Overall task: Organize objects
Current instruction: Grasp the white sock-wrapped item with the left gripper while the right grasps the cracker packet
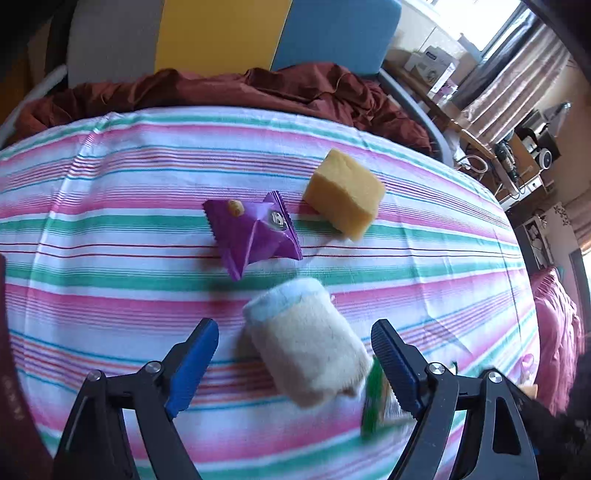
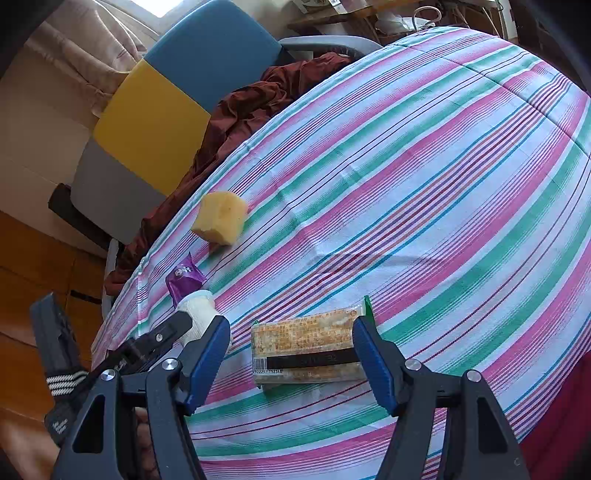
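Note:
On the striped cloth lie a yellow sponge block, a purple snack packet, a cream plush roll with a light blue end and a clear green-edged cracker packet. My left gripper is open, its fingers either side of the plush roll, not touching it. My right gripper is open, its fingers either side of the cracker packet. The cracker packet also shows in the left wrist view, blurred. The sponge, purple packet and plush roll show in the right wrist view.
A dark red cloth is bunched along the far edge of the striped cloth. Behind it stands a chair back with grey, yellow and blue panels. Cluttered shelves stand at the right. The left gripper's body sits left of the right gripper.

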`<state>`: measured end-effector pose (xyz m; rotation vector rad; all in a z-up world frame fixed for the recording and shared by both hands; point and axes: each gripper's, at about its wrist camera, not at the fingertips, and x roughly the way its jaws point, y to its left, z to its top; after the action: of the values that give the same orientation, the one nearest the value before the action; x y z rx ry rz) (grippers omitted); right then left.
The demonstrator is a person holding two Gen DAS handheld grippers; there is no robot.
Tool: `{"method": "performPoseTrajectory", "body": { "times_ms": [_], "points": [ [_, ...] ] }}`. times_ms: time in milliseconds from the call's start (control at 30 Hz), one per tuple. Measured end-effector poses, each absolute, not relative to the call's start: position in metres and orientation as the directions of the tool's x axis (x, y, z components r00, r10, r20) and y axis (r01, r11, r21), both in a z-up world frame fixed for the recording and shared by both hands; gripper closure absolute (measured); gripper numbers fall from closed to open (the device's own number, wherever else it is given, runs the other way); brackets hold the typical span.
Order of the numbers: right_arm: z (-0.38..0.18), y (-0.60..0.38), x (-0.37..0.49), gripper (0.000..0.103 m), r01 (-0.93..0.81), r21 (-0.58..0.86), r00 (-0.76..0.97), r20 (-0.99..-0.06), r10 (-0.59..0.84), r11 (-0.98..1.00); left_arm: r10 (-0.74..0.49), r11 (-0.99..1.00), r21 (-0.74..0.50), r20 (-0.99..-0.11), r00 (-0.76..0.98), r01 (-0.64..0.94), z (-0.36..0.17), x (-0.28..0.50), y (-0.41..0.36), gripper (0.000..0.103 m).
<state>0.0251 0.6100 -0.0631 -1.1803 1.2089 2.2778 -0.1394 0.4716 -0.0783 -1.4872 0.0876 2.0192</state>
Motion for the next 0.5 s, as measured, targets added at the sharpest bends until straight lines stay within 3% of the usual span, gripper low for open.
{"method": "performPoseTrajectory", "body": {
  "times_ms": [100, 200, 233, 500],
  "points": [
    [-0.064, 0.611, 0.025, 0.033, -0.590, 0.542, -0.612, -0.784, -0.106, -0.599, 0.429, -0.809, -0.297, -0.888, -0.165, -0.507, -0.092, -0.143, 0.482, 0.017],
    [-0.064, 0.613, 0.025, 0.033, -0.596, 0.541, -0.612, -0.784, -0.101, -0.593, 0.431, -0.778, -0.239, -0.876, -0.217, -0.580, -0.091, -0.133, 0.484, 0.041],
    [-0.064, 0.614, 0.025, 0.033, -0.598, 0.541, -0.612, -0.785, -0.099, -0.591, 0.442, -0.768, -0.245, -0.872, -0.212, -0.593, -0.090, -0.130, 0.481, 0.043],
    [-0.067, 0.615, 0.023, 0.033, -0.616, 0.509, -0.585, -0.807, -0.084, -0.600, 0.486, -0.728, -0.256, -0.847, -0.215, -0.636, -0.087, -0.100, 0.418, 0.045]
  ]
}}
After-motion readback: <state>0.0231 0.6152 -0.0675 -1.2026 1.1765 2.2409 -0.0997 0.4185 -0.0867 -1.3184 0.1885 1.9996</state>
